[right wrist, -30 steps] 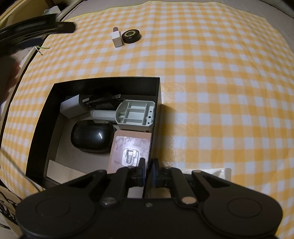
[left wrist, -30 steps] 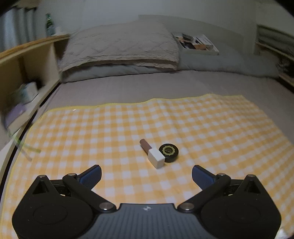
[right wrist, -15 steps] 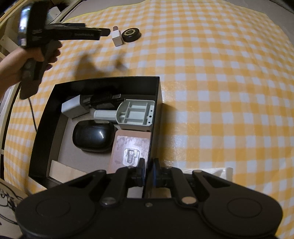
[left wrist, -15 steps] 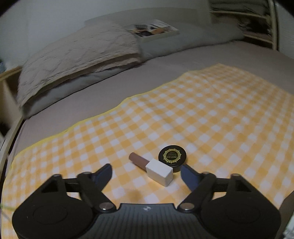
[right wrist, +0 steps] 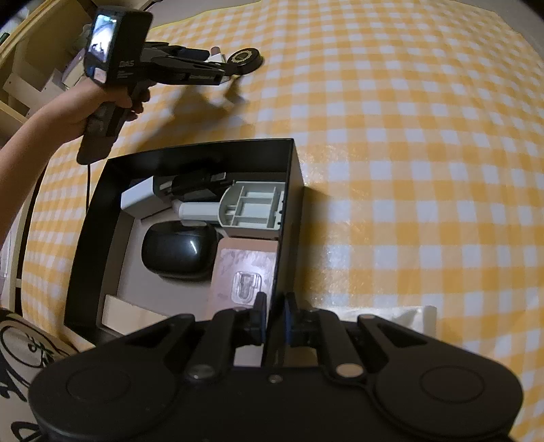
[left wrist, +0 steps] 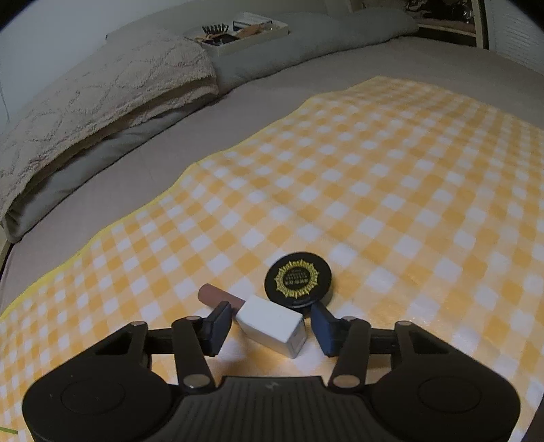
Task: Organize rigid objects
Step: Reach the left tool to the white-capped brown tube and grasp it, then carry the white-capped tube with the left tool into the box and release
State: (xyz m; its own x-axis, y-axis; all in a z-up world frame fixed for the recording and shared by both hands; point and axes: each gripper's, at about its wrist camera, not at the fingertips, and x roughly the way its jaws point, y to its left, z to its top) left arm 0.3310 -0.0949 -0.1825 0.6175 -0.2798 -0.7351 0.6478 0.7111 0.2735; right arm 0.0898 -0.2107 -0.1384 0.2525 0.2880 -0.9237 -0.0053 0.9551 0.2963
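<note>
- Left hand-held gripper (left wrist: 270, 323) has just been closing; my pads straddle the tube's (left wrist: 268, 321) white cap on the checked cloth (left wrist: 374, 190), not yet pressing.
- Right hand-held gripper (right wrist: 273, 321) stays clamped on the box (right wrist: 287, 204) wall.
- Tube looks light, stiff, slick; I'd grip the flat cap sides.
- Tin (left wrist: 298, 279) print unreadable.

a grey bed (left wrist: 272, 102) carries a yellow-checked cloth (left wrist: 391, 176), pillows (left wrist: 102, 88) and a tray (left wrist: 244, 32) at its head. on the cloth lie a black box (right wrist: 289, 176), a white-capped tube (left wrist: 268, 321) and a round black tin (left wrist: 299, 279).
</note>
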